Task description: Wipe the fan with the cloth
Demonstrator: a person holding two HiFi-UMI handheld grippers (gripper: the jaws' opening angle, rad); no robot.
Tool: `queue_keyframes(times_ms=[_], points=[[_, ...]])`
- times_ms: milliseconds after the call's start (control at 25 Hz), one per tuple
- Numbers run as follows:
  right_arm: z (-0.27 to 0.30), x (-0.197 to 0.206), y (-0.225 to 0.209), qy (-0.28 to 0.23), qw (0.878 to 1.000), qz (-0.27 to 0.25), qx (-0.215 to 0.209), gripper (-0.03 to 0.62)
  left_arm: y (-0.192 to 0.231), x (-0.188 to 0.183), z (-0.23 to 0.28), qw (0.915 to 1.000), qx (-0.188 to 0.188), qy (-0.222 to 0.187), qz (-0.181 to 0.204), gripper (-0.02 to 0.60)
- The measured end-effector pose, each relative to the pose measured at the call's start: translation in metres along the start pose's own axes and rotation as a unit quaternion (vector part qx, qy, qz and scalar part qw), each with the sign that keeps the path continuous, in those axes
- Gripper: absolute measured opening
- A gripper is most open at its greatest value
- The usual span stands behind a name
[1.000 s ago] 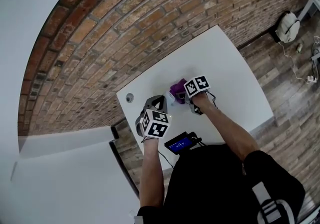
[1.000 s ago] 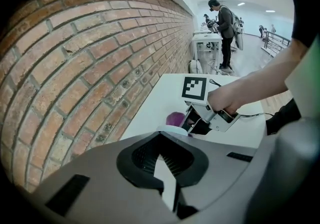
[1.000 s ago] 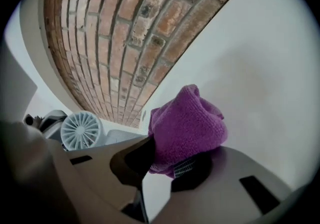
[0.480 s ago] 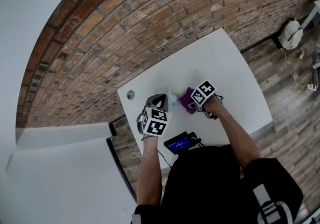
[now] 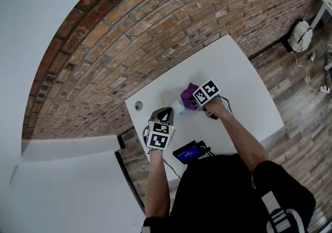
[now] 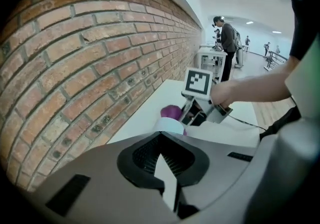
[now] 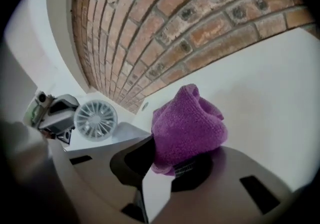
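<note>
A small white round fan (image 5: pixel 178 106) sits just past the tips of my left gripper (image 5: pixel 167 113), above the white table (image 5: pixel 244 81). In the left gripper view only the fan's rim (image 6: pixel 169 124) shows over that gripper (image 6: pixel 167 165), whose jaws are shut on the fan's near side and just starting to ease open. My right gripper (image 5: pixel 195 100) is shut on a bunched purple cloth (image 5: pixel 188 93), held against the fan's right side. In the right gripper view the cloth (image 7: pixel 187 123) bulges out of the right gripper (image 7: pixel 167 170), with the fan's bladed face (image 7: pixel 95 119) to its left.
A black device with a blue screen (image 5: pixel 188 152) lies at the table's near edge, a cable trailing from it. A round hole (image 5: pixel 138 105) sits near the table's left corner. A brick wall (image 5: pixel 129 29) runs along the far side. People stand far off (image 6: pixel 227 38).
The right gripper swung the cloth away to the right of the fan, then brought it back up against the fan. The left gripper and fan hardly moved.
</note>
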State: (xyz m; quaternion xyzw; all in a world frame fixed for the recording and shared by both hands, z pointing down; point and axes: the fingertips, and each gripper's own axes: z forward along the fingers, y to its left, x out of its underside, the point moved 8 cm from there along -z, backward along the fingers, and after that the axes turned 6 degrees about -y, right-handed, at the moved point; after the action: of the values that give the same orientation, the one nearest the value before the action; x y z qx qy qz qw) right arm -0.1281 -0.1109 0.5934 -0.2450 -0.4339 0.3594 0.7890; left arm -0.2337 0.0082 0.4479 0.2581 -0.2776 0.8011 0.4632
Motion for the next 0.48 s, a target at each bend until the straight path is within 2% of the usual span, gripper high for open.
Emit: queue_keyframes(times_ms=[80,200,320,400,480], points=[[0.016,0.018,-0.002,0.032,0.999,0.010,0.007,0.069,-0.001,0.001,0.001,1.0000,-0.006,0.000,-0.006,0.000],[0.016,0.045,-0.001,0.055,0.998,0.038,0.007,0.069,0.002,0.003,0.002,0.9999,-0.011,-0.005,-0.010,0.000],[0.008,0.056,0.006,0.118,0.993,0.005,0.002,0.069,0.005,0.005,0.001,0.9996,-0.015,-0.013,-0.021,0.000],[-0.001,0.041,0.009,0.112,0.993,-0.040,0.023,0.069,0.003,0.005,-0.001,0.9996,-0.017,-0.011,-0.017,0.000],[-0.015,0.008,0.016,0.057,0.995,-0.075,0.033,0.069,-0.003,0.004,-0.006,0.9997,-0.011,-0.011,-0.018,0.000]])
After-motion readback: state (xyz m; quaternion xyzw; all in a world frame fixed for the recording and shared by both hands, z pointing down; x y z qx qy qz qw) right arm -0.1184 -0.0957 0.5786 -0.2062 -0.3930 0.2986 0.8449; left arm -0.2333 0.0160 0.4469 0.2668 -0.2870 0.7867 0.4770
